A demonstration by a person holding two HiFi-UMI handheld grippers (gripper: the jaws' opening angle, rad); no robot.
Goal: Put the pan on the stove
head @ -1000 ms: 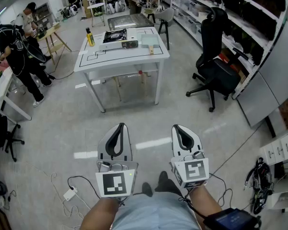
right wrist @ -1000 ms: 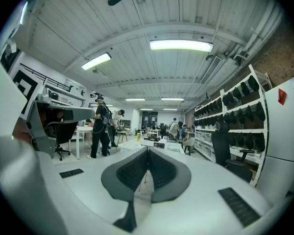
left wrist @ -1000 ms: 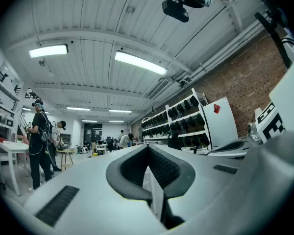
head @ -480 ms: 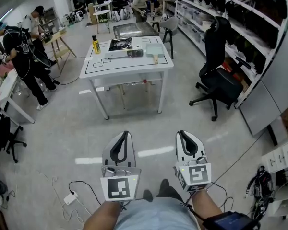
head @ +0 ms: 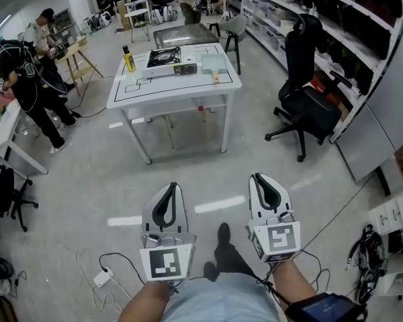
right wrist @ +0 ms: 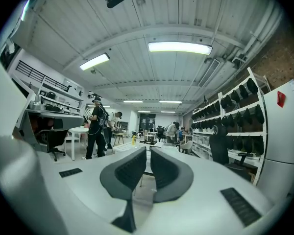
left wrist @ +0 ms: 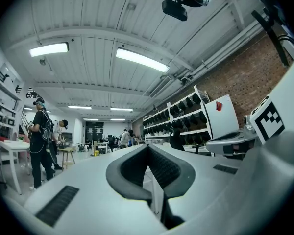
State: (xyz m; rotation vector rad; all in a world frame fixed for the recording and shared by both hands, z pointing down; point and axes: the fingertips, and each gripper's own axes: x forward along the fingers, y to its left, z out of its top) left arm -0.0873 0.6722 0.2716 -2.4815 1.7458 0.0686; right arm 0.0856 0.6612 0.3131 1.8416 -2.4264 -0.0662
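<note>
**Both claws shut and empty, pan sitting on the desk beside the stove**

Left claw (head: 170,186) and right claw (head: 261,178) are hanging side by side low in the head view, over bare floor (head: 87,180) and well apart from the desk (head: 181,86). Both are pointing roughly level, toward the desk.

Left gripper view: the dark pads (left wrist: 164,168) are meeting at the tips, with nothing between them. Right gripper view: the pads (right wrist: 130,170) are standing together with only a thin slit showing, also nothing between them. Neither claw is holding or touching anything.

The stove (head: 162,58) is sitting at the far side of the white desk, black top facing up. The pan (head: 211,62) is reading as a pale square thing with a short wooden handle. It is lying flat on the desk just right of the stove, handle pointing toward the near edge. At this range I can't tell whether it is touching the stove. A yellow bottle (head: 128,59) is standing upright left of the stove.

A black office chair (head: 302,99) is standing right of the desk, in front of the shelves (head: 336,19). A person (head: 23,72) in dark clothes is standing at far left. A white power strip (head: 102,277) with its cable is lying on the floor near the left claw.
</note>
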